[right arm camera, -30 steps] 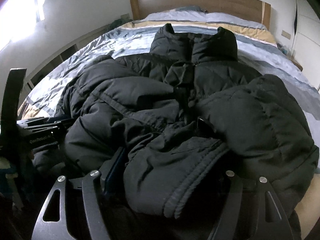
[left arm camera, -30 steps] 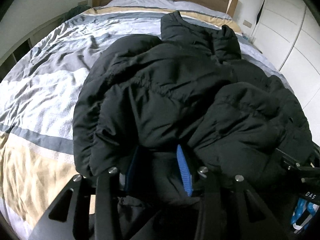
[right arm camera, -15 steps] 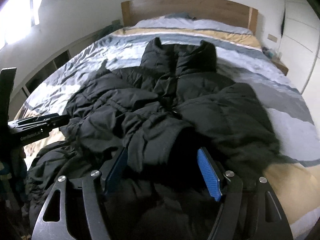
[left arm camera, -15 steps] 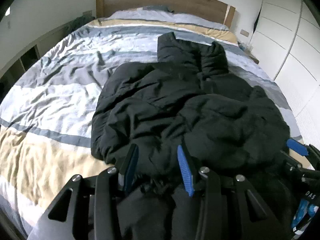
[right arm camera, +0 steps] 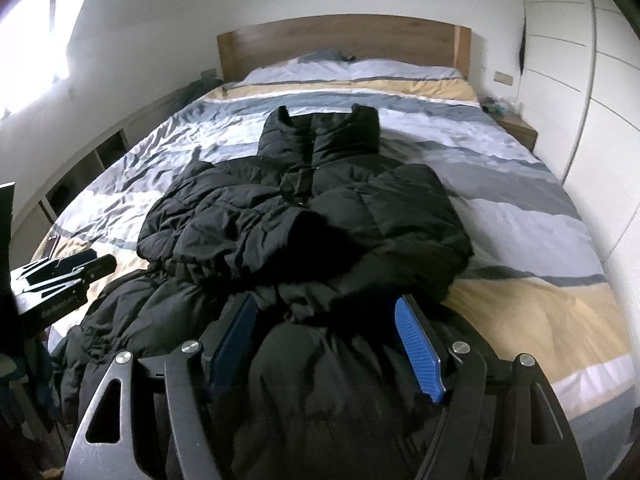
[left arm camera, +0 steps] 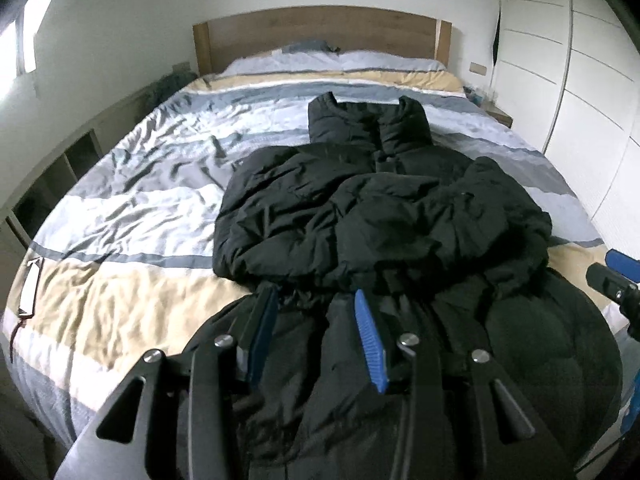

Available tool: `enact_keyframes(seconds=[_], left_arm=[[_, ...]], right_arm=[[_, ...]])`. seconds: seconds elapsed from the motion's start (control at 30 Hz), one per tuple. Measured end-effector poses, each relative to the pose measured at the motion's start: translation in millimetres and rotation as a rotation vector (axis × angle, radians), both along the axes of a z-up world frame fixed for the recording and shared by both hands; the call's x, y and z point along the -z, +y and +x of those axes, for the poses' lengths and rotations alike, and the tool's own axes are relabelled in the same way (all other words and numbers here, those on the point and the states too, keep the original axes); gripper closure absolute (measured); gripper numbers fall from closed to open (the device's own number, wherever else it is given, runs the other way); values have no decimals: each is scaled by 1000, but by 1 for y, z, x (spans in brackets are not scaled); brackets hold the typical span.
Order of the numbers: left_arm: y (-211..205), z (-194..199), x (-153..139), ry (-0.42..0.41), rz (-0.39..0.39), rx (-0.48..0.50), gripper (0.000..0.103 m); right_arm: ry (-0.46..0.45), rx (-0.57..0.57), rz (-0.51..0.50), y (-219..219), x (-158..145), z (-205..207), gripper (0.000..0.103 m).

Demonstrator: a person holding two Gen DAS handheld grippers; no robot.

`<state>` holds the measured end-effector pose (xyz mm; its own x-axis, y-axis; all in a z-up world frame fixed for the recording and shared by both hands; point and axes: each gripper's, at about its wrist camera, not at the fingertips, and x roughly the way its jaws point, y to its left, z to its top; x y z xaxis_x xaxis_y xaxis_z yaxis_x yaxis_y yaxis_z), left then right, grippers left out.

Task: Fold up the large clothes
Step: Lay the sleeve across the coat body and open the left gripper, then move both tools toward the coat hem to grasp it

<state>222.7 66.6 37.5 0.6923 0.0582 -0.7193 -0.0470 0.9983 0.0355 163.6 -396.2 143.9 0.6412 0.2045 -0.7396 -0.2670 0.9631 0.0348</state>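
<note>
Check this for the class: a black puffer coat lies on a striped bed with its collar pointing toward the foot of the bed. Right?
One detail is wrong. The coat is black and lies on the striped bed, but its collar points toward the wooden headboard, as the right wrist view shows.

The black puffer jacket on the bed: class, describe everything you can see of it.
The black puffer jacket is quilted, padded and matt, with a high collar toward the headboard. It lies front up along the striped duvet, crumpled, sleeves folded across the chest. Its hem end bunches toward the cameras, between the blue pads of the left tool and the right tool, both apparently gripping it.
</note>
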Motion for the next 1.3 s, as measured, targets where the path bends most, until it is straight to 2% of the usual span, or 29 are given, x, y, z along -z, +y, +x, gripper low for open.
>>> enact_keyframes(seconds=[0.23, 0.47, 0.57, 0.63, 0.73, 0.93, 1.17, 1.3], left_arm=[[-13, -36, -20, -76, 63, 16, 64], [-10, -45, -49, -137, 93, 16, 63], [-9, -45, -63, -162, 111, 11, 52], [-10, -44, -73, -177, 127, 9, 49], [-9, -36, -90, -185, 137, 6, 49], [-2, -9, -150, -233, 149, 16, 48], [19, 33, -217, -251, 56, 8, 45], [34, 65, -238, -258, 62, -23, 45]], right_arm=[[-18, 23, 4, -12, -9, -28, 31], [-70, 39, 16, -21, -34, -38, 31], [-96, 45, 24, -26, -47, -40, 31], [-114, 47, 26, -31, -55, -41, 31], [-134, 49, 24, -37, -66, -39, 30], [-202, 60, 17, -52, -102, -26, 29], [-308, 66, 1, -65, -157, 1, 23], [-339, 72, 2, -71, -179, 27, 20]])
